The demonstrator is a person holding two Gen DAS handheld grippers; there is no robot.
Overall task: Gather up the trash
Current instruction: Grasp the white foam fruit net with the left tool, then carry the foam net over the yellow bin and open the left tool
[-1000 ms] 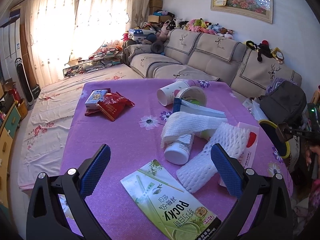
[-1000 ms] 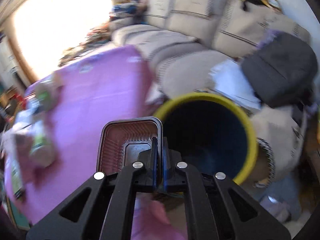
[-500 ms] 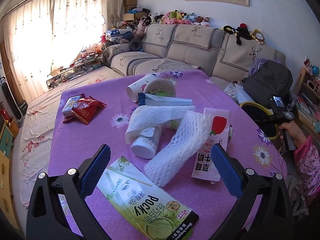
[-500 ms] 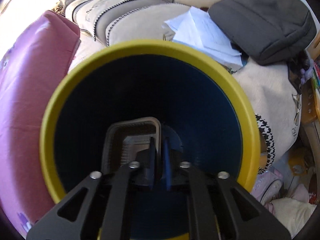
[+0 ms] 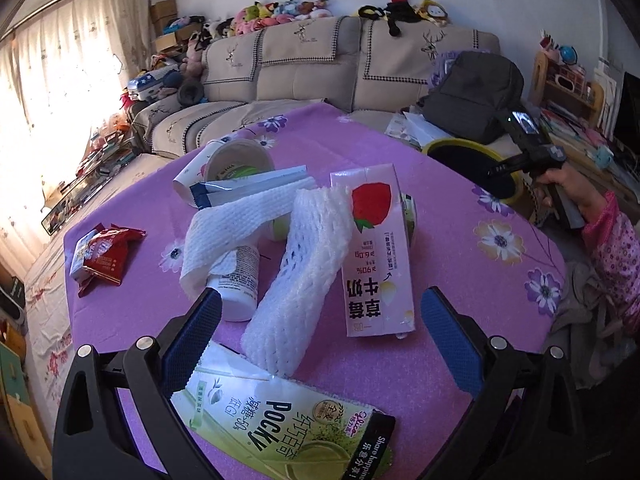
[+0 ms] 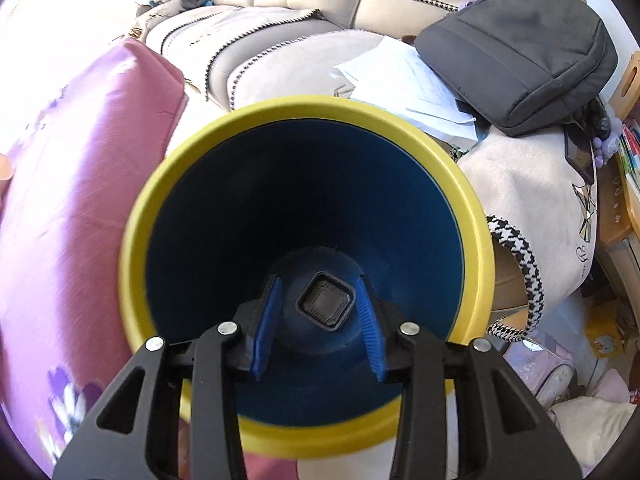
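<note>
Right jaws parted over the bin; tray released inside.

Your right gripper (image 6: 318,320) points steeply down into the yellow-rimmed bin (image 6: 160,184); its jaws have just been opening, gripping nothing, and the black tray (image 6: 326,300) lies on the bin's bottom. Your left gripper (image 5: 320,344) hangs wide open, empty, above the "POCKY" packet (image 5: 280,420) on the table beside the bin.

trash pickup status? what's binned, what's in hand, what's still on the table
Done: one dark plastic tray lies at the bottom of the yellow-rimmed bin. The right gripper over it has just been opening, nothing between its pads. In hand: nothing; the left gripper is open above the table. Left: Pocky box, foam net sleeve, strawberry milk carton, white bottle, paper cups, red wrappers.
</note>
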